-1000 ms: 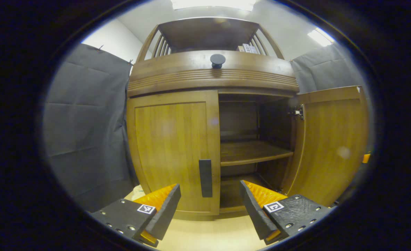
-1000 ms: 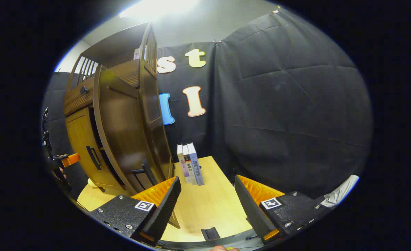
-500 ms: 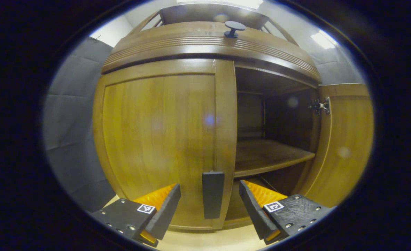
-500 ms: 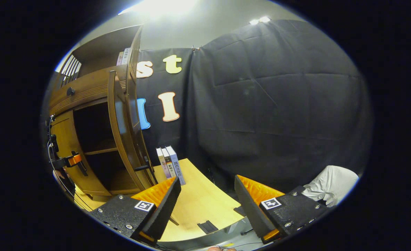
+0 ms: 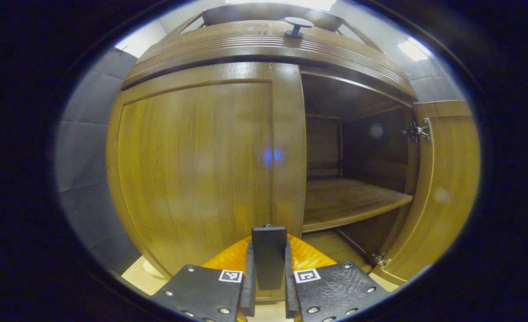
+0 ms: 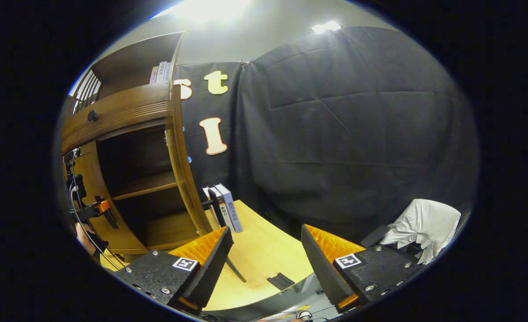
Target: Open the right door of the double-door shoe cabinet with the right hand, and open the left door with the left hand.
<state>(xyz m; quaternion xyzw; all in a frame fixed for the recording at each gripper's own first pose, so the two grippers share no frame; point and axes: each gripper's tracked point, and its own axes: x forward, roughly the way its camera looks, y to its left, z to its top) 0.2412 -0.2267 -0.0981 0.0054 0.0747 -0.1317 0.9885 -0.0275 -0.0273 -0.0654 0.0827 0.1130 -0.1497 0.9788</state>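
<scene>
Left claw now clamped on left door handle, fingers wide apart 0.5 s ago.
Right door open (frame right); left door ready to pull; right claw open, empty.

Left tongs hide the door handle's lower end.

Honey-brown wood-grain left door, black handle (matte), orange-and-black left gripper
</scene>
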